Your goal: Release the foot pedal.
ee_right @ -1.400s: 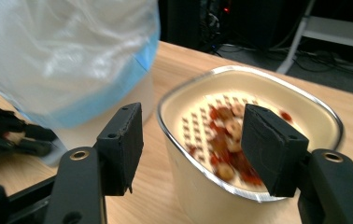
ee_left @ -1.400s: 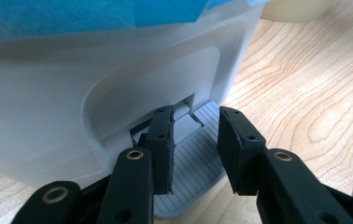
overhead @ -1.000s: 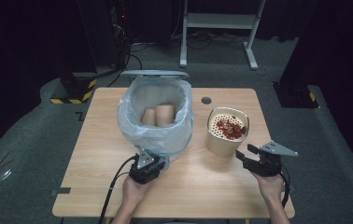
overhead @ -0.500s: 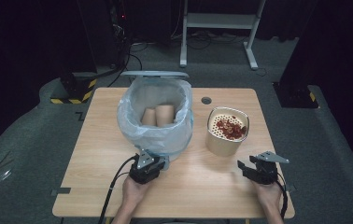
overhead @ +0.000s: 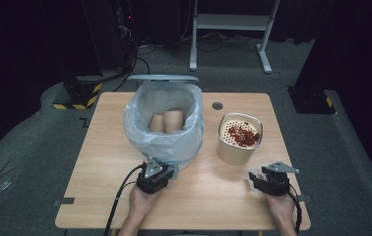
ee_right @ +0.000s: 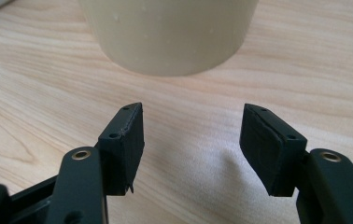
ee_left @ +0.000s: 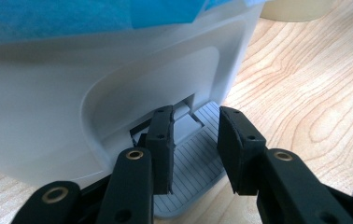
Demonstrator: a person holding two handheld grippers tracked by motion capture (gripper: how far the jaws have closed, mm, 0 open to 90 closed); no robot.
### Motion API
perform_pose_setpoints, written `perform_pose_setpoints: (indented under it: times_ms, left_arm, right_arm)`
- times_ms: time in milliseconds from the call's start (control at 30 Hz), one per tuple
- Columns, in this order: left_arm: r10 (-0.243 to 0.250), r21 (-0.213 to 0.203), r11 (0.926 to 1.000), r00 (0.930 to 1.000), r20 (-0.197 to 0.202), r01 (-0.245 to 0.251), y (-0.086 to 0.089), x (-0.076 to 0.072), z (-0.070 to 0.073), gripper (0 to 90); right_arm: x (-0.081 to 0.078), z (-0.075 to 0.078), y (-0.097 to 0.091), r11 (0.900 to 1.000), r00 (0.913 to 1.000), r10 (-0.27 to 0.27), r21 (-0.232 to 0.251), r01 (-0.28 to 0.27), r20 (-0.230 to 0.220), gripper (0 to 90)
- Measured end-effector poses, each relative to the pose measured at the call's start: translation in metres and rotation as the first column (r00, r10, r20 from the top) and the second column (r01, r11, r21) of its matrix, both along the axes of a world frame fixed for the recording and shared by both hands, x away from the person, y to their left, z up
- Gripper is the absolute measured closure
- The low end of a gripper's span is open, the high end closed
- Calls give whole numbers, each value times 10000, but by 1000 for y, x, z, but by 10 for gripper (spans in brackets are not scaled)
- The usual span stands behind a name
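**Right gripper sinks to the table while the left one works the bin's pedal**

Compared with the high view of a second ago, the right gripper (overhead: 259, 180) is sitting lower, down close to the wooden table (overhead: 208, 196), and its grey 3-cornered plate is now lying nearly level. Its 2 jaws are standing apart with nothing between them; the right gripper view is showing bare wood grain in the gap. Just ahead of those jaws, near but not touching, the cream canister (ee_right: 167, 32) is standing upright, a smooth matte cylinder topped by a perforated insert holding a heap of reddish-brown scraps. That drop is probably lining the gripper up with the canister's wall for a grasp.

The left gripper (ee_left: 193, 140) is staying put at the foot of the white pedal bin (overhead: 164, 125). Its jaws are part-spread over the ribbed grey pedal (ee_left: 198, 172), the left pad nosing into the recess, pinching nothing. The bin's glossy plastic shell is wearing a crinkled translucent blue liner, its lid is standing open behind, and 2 tan paper cups (overhead: 167, 121) are lying inside.
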State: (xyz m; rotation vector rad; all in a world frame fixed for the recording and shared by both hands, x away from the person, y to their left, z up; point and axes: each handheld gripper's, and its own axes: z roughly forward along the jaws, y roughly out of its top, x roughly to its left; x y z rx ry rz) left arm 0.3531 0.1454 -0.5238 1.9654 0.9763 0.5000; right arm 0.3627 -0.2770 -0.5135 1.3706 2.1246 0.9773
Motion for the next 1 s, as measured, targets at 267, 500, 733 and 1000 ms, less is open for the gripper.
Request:
perform_pose_setpoints:
  times_ms: [267,500,733,1000]
  left_arm:
    - [13,49,10000,10000,58,-13,0,-1,0,657]
    - [18,-20,10000,10000,38,-18,1,0,0,652]
    - [45,-50,10000,10000,24,-45,0,-1,0,631]
    - [199,-61,9998,9998,38,-198,-1,-3,1,603]
  right_arm:
    - [-2,-9,3,9990,9999,67,-441,-72,-109,384]
    - [1,-9,3,9990,9998,-37,-451,29,-170,326]
    - [1,-9,3,9989,9998,-107,-451,98,-188,317]
    - [1,-9,3,9989,9997,-139,-461,130,-186,312]
